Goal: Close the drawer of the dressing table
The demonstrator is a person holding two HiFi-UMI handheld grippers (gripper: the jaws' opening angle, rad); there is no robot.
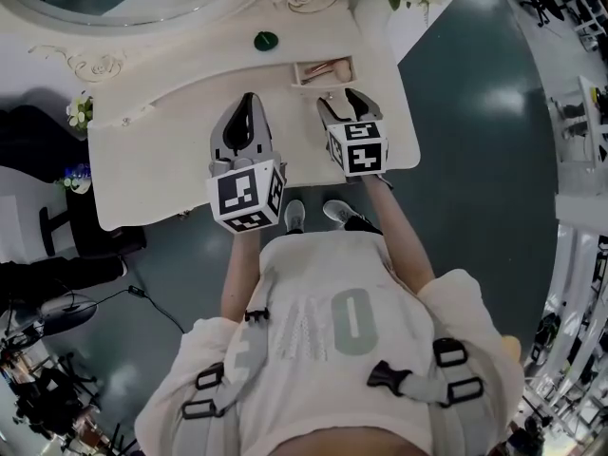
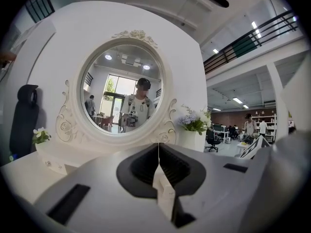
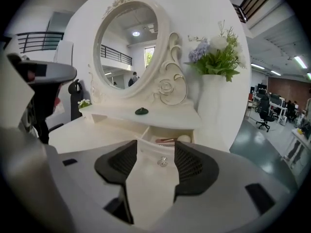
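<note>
Zero progress yet: the drawer is seen pulled out at the back right of the dressing table.
Jaws of the right gripper are spread wide around the knob, nothing pinched; the left gripper is shut, empty.

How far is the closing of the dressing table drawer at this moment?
Done: nothing yet; the drawer stands pulled out. In hand: the right gripper, jaws apart, faces the drawer front, with the knob between them. Still to do: push the drawer fully in. The left gripper is shut and empty.
</note>
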